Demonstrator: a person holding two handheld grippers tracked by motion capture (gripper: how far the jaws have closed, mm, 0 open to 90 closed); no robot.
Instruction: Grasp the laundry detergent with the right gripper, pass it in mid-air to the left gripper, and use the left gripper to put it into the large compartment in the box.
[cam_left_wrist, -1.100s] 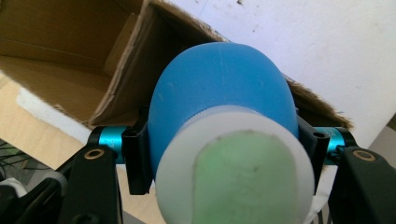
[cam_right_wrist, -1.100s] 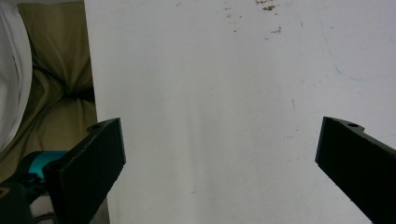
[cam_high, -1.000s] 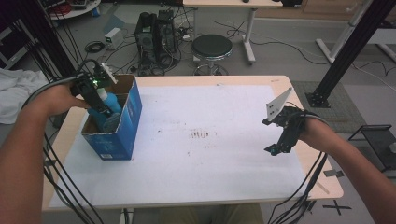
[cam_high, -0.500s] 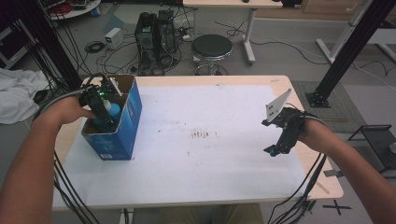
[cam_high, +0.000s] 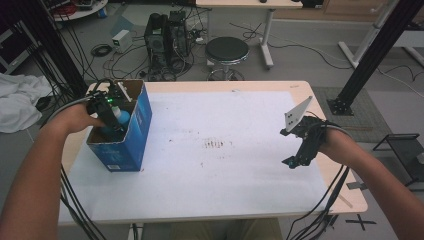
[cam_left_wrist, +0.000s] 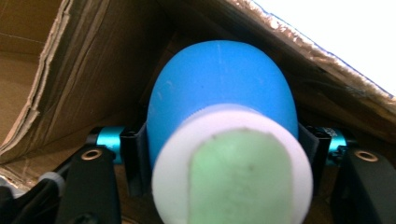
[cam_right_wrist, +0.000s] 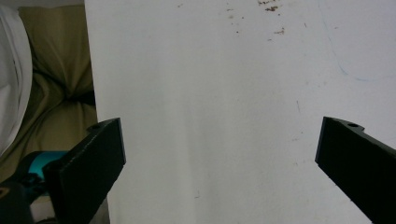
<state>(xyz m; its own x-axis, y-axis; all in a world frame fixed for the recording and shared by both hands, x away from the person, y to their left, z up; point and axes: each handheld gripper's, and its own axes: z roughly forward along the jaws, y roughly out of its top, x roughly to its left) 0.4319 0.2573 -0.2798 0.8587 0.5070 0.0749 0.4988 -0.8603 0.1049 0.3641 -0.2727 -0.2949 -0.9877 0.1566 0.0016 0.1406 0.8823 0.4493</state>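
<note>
High view: left claw (cam_high: 111, 116) clamps the blue bottle (cam_high: 120, 120) inside the carton (cam_high: 131, 142) at the desk's (cam_high: 240, 170) left edge. Right claw (cam_high: 300, 155) stands wide, empty. Risk: bottle snagging the carton wall, tipping it.

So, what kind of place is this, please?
Probably a robotics lab or workshop, not a home. Behind the work table stand computer towers among loose cables on the floor, a round stool and black metal framing.
</note>
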